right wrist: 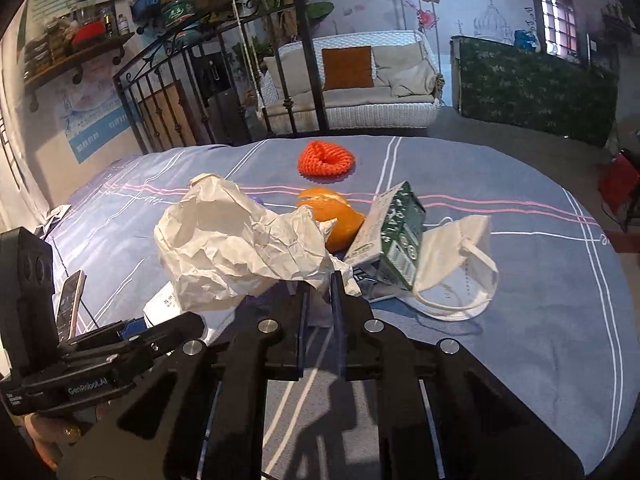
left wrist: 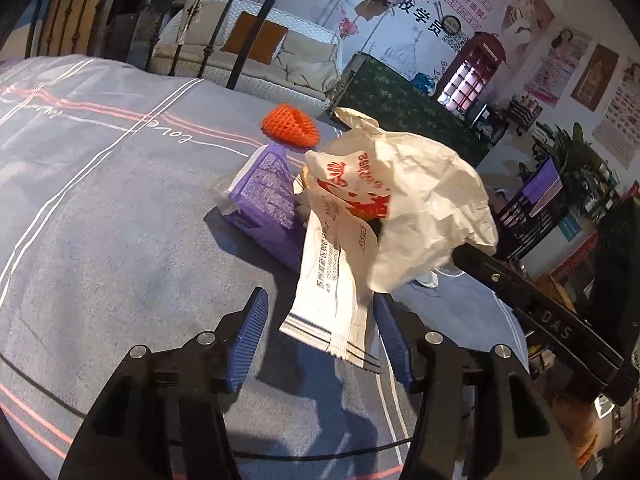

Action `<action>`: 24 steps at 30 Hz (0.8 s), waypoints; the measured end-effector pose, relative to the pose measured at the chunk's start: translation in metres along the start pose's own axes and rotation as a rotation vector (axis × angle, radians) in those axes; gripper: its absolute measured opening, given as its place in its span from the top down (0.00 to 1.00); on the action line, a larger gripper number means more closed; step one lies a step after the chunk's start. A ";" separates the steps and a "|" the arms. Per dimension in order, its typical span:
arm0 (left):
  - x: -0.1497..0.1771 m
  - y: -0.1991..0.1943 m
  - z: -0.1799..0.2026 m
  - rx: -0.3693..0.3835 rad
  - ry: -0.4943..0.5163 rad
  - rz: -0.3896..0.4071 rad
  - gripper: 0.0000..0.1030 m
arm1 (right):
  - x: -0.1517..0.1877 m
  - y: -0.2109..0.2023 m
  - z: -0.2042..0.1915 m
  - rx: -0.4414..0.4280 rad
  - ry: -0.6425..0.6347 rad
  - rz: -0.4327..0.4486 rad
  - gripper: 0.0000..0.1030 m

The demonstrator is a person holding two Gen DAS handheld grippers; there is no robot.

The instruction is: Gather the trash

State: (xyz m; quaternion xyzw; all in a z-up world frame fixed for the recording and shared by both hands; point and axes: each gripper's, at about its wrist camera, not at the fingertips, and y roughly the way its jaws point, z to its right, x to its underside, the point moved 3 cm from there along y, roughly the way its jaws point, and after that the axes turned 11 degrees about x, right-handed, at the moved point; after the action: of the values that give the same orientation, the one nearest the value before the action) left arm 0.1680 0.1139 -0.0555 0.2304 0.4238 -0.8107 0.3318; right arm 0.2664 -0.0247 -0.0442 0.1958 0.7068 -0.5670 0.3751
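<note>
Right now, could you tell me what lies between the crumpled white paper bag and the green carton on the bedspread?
An orange peel lies between the crumpled white paper bag and the green carton, touching both; the right wrist view shows it.

Blue striped tablecloth (right wrist: 520,320), orange foam net (right wrist: 326,160), face mask (right wrist: 452,264), purple packet (left wrist: 266,196)

Crumpled matt paper bag (right wrist: 236,244) on cloth bedsheet (right wrist: 520,320).

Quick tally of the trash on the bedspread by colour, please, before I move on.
White: 3 (crumpled paper bag, face mask, printed wrapper)
Orange: 2 (foam net, orange peel)
Purple: 1 (purple packet)
Green: 1 (carton)
Total: 7
</note>
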 end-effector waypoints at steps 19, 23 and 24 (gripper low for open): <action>0.014 -0.027 0.054 0.048 0.124 0.127 0.96 | 0.048 -0.071 0.077 0.180 0.140 0.083 0.89; 0.022 -0.032 0.084 0.116 0.161 0.130 0.96 | 0.060 -0.092 0.095 0.220 0.173 0.102 0.89; 0.026 -0.032 0.093 0.132 0.173 0.128 0.96 | 0.062 -0.097 0.097 0.229 0.179 0.107 0.89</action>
State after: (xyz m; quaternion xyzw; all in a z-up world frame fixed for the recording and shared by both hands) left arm 0.1184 0.0396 -0.0058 0.3477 0.3808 -0.7911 0.3292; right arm 0.1887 -0.1531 -0.0351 0.3245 0.6566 -0.6033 0.3156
